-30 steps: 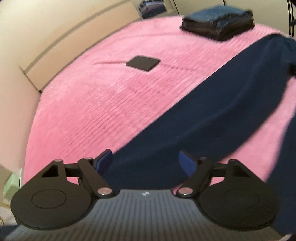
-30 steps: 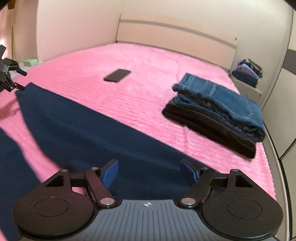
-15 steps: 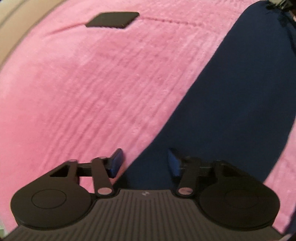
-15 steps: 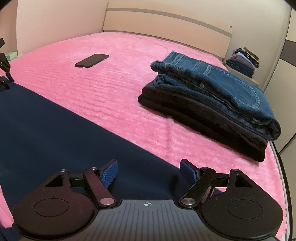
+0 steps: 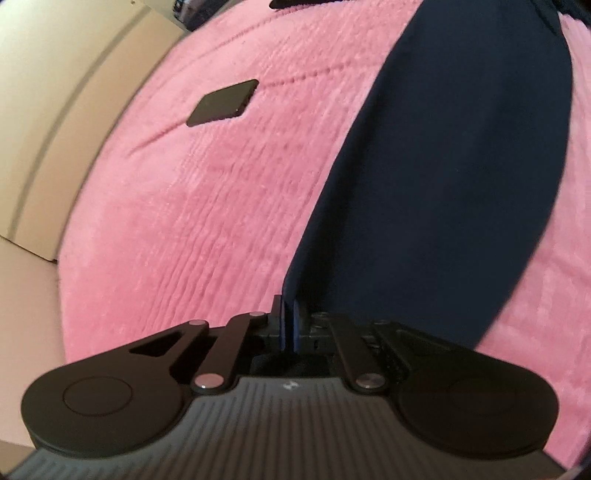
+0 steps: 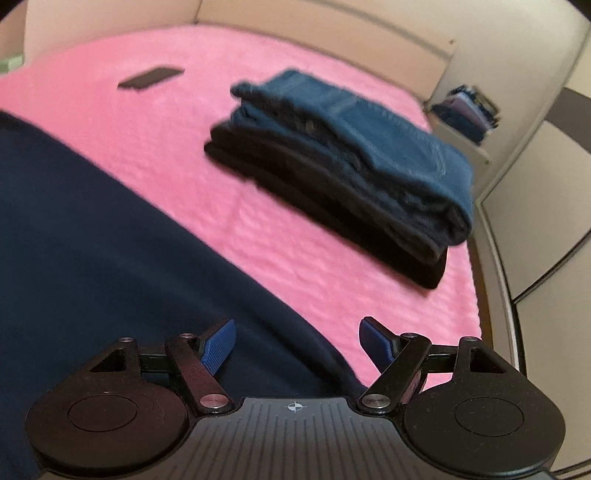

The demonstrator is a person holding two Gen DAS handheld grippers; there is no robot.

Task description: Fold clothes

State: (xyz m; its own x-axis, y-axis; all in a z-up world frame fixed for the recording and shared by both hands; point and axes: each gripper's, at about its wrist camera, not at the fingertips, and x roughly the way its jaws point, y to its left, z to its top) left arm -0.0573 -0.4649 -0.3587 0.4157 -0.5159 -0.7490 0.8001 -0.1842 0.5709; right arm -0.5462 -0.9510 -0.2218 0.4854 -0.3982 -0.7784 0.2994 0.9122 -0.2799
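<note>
- home bedroom — bed with pink fuzzy bedspread (image 6: 295,236), beige headboard (image 6: 332,22)
- folded jeans stack (image 6: 351,166) on bed, clothes on a side shelf (image 6: 465,114)

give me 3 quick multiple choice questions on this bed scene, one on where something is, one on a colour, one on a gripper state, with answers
1. Where do the folded jeans lie?
A. on top of a folded black garment
B. on the bare bedspread
C. on the phone

2. What colour is the bedspread?
A. white
B. pink
C. green

3. How do the two grippers stand?
A. both open
B. left open, right shut
C. left shut, right open

Answers:
1. A, the blue denim sits stacked on the black garment in the right wrist view.
2. B, pink fabric fills both views around the navy garment and the phone.
3. C, the left gripper has its pads together at the navy garment's edge, while the right gripper has its fingers wide apart.
</note>
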